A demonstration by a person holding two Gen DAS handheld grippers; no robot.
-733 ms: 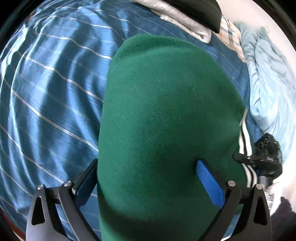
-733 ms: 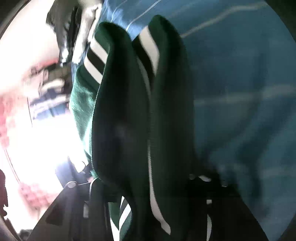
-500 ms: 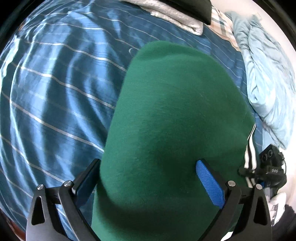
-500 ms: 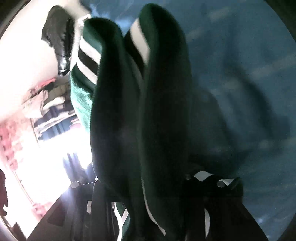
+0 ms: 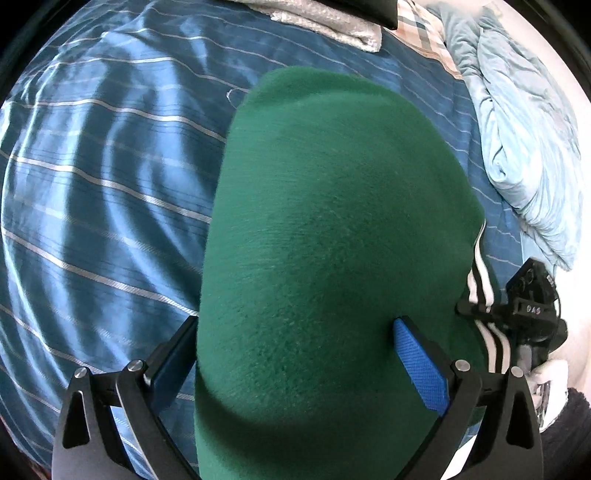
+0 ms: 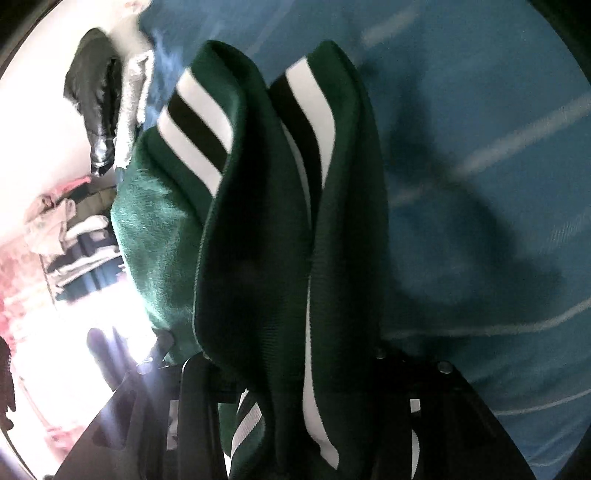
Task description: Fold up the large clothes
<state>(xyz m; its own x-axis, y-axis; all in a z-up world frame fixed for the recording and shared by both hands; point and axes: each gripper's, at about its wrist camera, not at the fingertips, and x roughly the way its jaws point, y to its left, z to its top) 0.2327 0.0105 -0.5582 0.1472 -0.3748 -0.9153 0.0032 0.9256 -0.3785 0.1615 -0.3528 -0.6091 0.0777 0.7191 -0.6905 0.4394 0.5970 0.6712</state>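
The left gripper [image 5: 295,365] holds a thick fold of the green garment [image 5: 332,221] between its blue pads. The right gripper [image 6: 291,373] has just closed and pinches the garment's striped edge. The garment hangs between them over the blue striped bedspread [image 5: 92,184]. Farther off, a pale blue quilt [image 5: 524,147] lies bunched at the bed's right edge.

A blue bedsheet [image 5: 103,206] with thin white stripes covers the bed. A crumpled pale blue blanket [image 5: 524,155] lies at its far right edge, beside a plaid pillow [image 5: 424,33] and a grey towel [image 5: 325,22].
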